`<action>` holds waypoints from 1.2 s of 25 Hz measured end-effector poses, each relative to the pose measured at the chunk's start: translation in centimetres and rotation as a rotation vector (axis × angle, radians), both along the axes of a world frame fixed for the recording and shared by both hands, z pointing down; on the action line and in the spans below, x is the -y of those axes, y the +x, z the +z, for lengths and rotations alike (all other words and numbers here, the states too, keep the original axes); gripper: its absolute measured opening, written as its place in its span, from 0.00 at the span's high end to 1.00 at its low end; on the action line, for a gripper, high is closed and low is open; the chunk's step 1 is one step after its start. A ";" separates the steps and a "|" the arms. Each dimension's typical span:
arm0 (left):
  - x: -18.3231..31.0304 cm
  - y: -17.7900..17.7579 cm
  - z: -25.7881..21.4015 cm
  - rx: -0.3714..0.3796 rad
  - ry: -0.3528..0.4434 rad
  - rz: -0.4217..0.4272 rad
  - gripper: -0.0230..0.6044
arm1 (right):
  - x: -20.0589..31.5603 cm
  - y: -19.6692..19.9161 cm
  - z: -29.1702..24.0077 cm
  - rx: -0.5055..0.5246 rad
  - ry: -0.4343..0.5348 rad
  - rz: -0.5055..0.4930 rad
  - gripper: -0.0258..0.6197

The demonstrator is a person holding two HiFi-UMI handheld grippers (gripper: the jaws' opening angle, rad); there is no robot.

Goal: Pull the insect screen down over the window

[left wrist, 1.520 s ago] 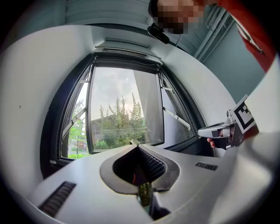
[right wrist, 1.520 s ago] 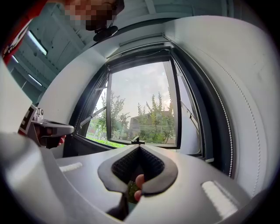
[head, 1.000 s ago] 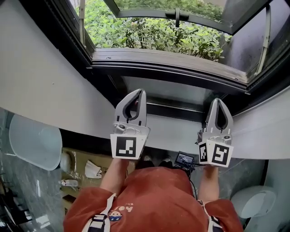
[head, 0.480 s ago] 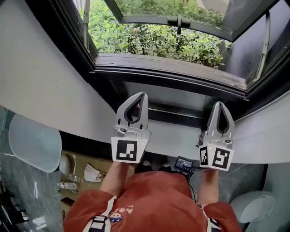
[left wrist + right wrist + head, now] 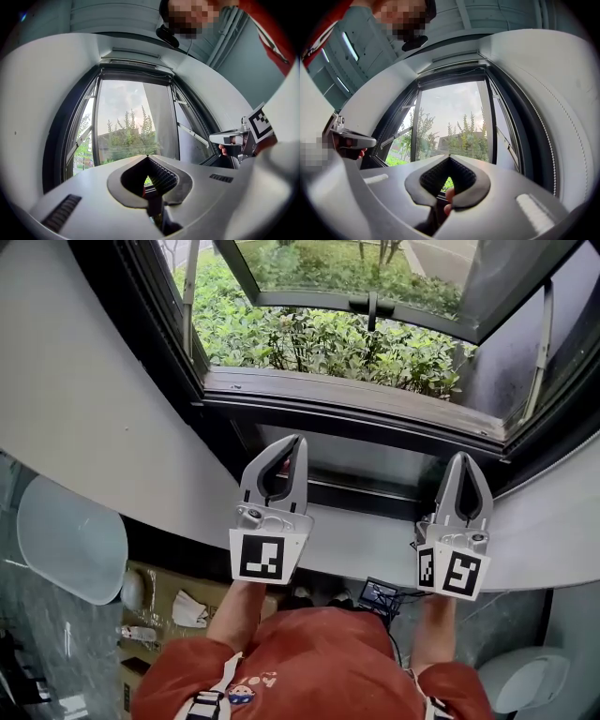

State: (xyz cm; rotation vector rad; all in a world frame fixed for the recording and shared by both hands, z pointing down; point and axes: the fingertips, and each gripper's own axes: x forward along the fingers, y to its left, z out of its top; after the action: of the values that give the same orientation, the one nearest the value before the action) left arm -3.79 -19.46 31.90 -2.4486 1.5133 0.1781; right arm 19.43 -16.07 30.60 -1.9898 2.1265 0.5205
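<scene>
Green shrubs fill the open window; left gripper and right gripper point side by side at its sill, jaws together, empty.

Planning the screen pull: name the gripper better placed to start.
Left, marginally: the left gripper sits nearer the middle of the window frame, while the right gripper is near its right corner. Both are shut and empty.

Green shrubs (outdoors), cardboard box, pale rounded object
</scene>
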 end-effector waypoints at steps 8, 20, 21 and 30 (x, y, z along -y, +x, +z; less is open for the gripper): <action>0.4 -0.6 -3.6 -0.003 0.081 -0.019 0.96 | 0.3 0.3 -3.5 -0.016 0.078 -0.004 0.95; 1.3 -1.9 -9.4 -0.049 0.198 -0.056 0.96 | 0.5 1.9 -9.4 -0.045 0.207 0.029 0.95; 1.4 -1.8 -9.8 -0.047 0.208 -0.055 0.96 | 0.5 1.8 -10.0 -0.054 0.217 0.028 0.95; 1.9 -2.6 -14.7 -0.049 0.302 -0.072 0.96 | 0.5 1.0 -14.8 -0.092 0.331 0.003 0.95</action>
State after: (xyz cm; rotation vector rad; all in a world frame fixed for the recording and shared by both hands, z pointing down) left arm -6.38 -21.40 17.21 -2.1646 1.4698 0.4232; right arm 20.39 -16.52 15.75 -1.8148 1.9340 0.9147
